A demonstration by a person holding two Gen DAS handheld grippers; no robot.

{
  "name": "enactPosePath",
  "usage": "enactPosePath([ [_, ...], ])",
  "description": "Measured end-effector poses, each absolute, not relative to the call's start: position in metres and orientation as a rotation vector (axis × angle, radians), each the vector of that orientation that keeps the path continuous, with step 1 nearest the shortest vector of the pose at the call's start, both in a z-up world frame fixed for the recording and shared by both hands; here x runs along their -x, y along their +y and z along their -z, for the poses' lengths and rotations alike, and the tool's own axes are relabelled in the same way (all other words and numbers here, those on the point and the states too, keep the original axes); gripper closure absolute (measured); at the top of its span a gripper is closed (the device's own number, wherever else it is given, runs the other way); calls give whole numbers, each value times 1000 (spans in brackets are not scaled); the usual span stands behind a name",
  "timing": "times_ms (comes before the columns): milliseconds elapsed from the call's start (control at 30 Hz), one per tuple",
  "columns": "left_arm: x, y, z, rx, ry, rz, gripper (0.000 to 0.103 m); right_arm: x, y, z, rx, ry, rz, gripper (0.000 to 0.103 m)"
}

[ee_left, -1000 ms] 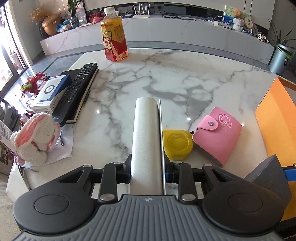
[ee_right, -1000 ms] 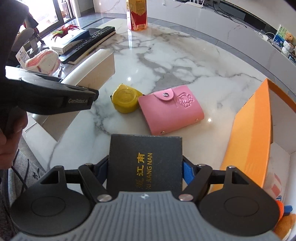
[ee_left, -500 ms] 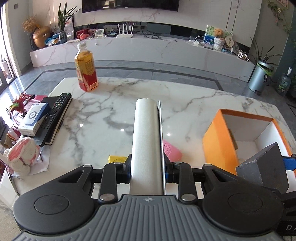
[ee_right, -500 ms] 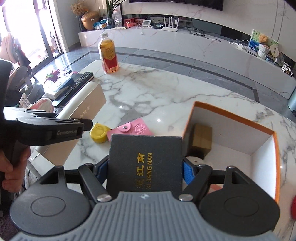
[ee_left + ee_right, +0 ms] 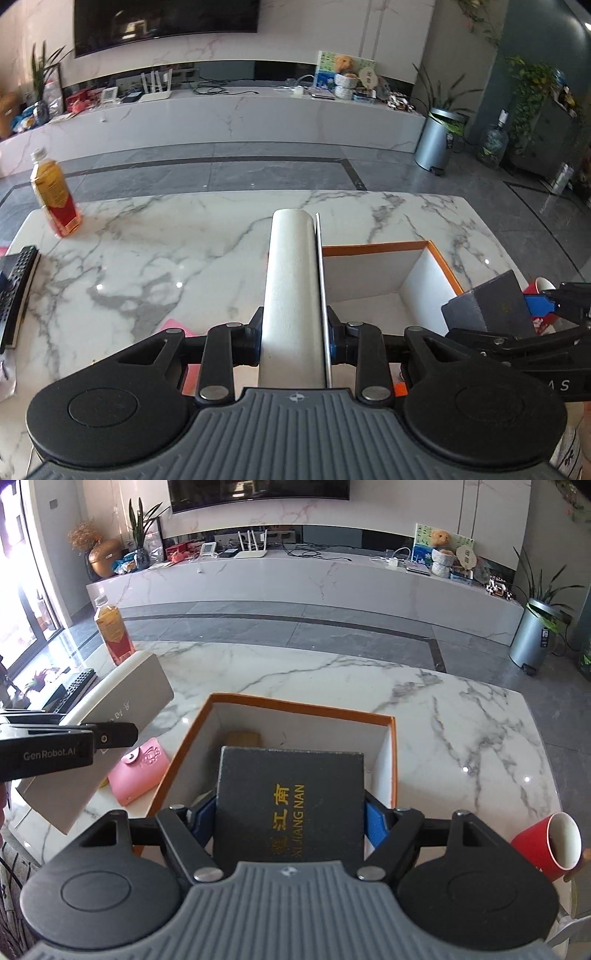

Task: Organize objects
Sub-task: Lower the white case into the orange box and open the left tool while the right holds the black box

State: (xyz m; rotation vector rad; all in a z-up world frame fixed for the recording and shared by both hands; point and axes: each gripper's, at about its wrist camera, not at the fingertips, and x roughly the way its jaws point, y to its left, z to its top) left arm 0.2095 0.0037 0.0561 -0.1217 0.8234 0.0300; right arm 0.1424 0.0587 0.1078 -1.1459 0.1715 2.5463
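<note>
My left gripper (image 5: 295, 334) is shut on a flat beige box (image 5: 293, 295), seen edge-on in the left wrist view and as a broad beige slab (image 5: 110, 731) in the right wrist view. My right gripper (image 5: 290, 812) is shut on a dark grey box with gold lettering (image 5: 291, 805), also visible at the right edge (image 5: 491, 302) of the left wrist view. Both held boxes hang above the open orange box with white inside (image 5: 303, 706), (image 5: 373, 249). A small brown box (image 5: 242, 737) lies inside it. A pink card wallet (image 5: 138, 771) lies on the marble left of the orange box.
A drink bottle (image 5: 55, 194) stands at the table's far left corner. A black remote (image 5: 14, 284) lies on books at the left edge. A red cup (image 5: 546, 845) stands on the table, right of the orange box. Beyond the marble table (image 5: 184, 240) is grey floor.
Both grippers rose and swung right with their boxes. The orange box now lies under them. The yellow tape measure has dropped out of view, and the wallet has slid to the left.
</note>
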Motion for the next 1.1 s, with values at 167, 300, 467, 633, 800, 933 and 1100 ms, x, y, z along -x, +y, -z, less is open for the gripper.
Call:
enactPosePath([
  [167, -243, -28, -51, -6, 846, 159, 69, -144, 83, -89, 1175, 214, -2535, 26],
  [300, -272, -59, -42, -135, 869, 308, 69, -139, 95, -72, 1224, 240, -2521, 26],
  [467, -305, -89, -16, -312, 911, 465, 69, -134, 103, -58, 1312, 263, -2545, 26],
  [633, -327, -95, 9, -385, 966, 523, 69, -112, 109, -45, 1449, 223, -2517, 26],
  [800, -333, -99, 21, -519, 951, 645, 69, -90, 113, -41, 1563, 123, -2497, 26],
  [933, -345, -90, 27, -527, 955, 706, 69, -73, 117, -40, 1612, 104, -2478, 26],
  [1100, -354, -84, 39, -578, 952, 791, 69, -57, 116, -28, 1643, 64, -2454, 26],
])
